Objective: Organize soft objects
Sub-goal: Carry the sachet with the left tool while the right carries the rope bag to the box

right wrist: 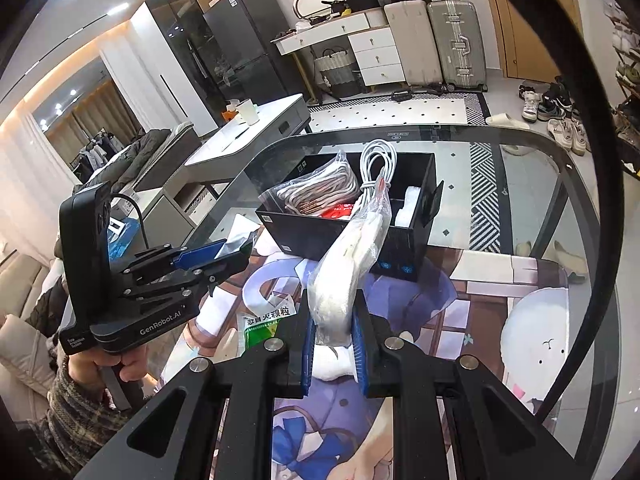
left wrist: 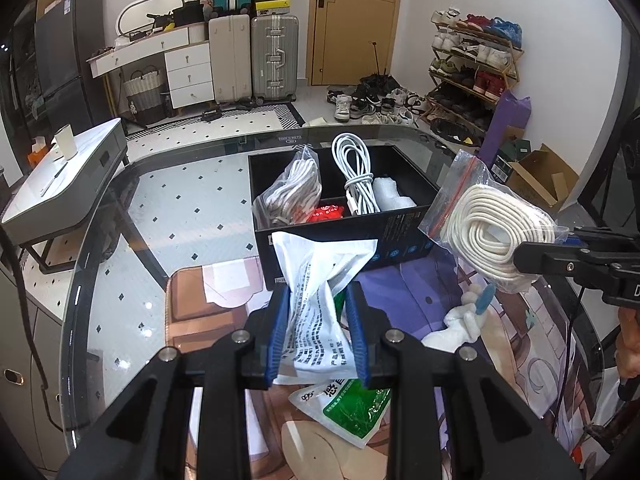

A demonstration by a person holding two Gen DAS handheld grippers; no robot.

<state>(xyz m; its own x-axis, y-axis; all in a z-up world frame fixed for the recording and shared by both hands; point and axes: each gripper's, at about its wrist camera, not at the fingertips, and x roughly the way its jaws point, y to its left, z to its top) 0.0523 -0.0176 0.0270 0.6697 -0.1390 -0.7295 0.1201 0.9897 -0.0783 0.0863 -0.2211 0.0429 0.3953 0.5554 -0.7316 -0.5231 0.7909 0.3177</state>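
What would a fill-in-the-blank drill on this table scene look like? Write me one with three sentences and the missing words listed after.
1. The left gripper is shut on a white ____ printed with black text.
2. The zip bag of coiled white cord hangs from the ____ gripper.
3. The white charging cable lies inside the ____ box on the glass table.

Missing words: packet; right; black

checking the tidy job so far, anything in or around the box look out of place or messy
Two things. The white cable sticks up above the black box rim instead of lying flat. A green-and-white packet and a white sock lie loose on the mat.
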